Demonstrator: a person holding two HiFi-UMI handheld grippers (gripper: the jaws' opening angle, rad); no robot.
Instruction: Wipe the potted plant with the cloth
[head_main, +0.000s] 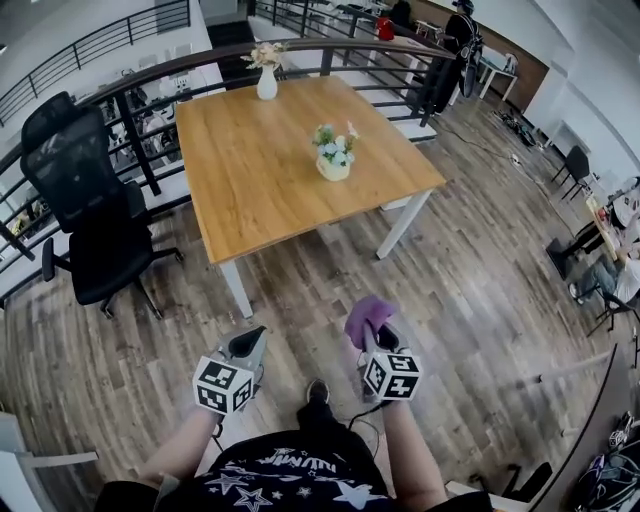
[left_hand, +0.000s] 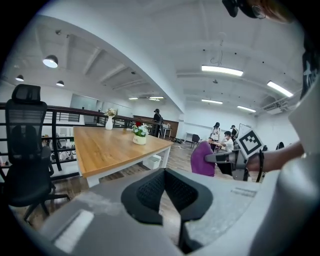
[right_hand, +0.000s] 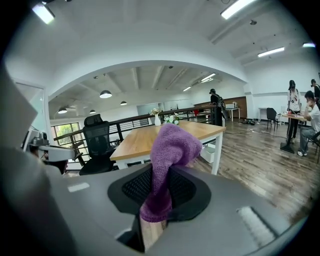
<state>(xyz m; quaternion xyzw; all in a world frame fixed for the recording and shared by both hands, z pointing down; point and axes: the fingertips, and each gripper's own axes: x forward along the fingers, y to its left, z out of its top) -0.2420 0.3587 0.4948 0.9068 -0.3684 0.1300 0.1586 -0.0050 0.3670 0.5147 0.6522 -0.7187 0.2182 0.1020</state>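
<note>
A small potted plant (head_main: 333, 154) with white and green flowers in a cream pot stands near the right edge of the wooden table (head_main: 260, 170). It also shows far off in the left gripper view (left_hand: 139, 134) and the right gripper view (right_hand: 173, 119). My right gripper (head_main: 372, 322) is shut on a purple cloth (head_main: 366, 316), which bulges up between the jaws (right_hand: 170, 150). My left gripper (head_main: 247, 345) is shut with nothing in it (left_hand: 167, 186). Both grippers hang over the floor, well short of the table's front edge.
A white vase (head_main: 267, 82) with flowers stands at the table's far edge. A black office chair (head_main: 95, 215) sits left of the table by a dark railing (head_main: 120, 95). People sit at desks far right (head_main: 620, 250). Wood floor lies between me and the table.
</note>
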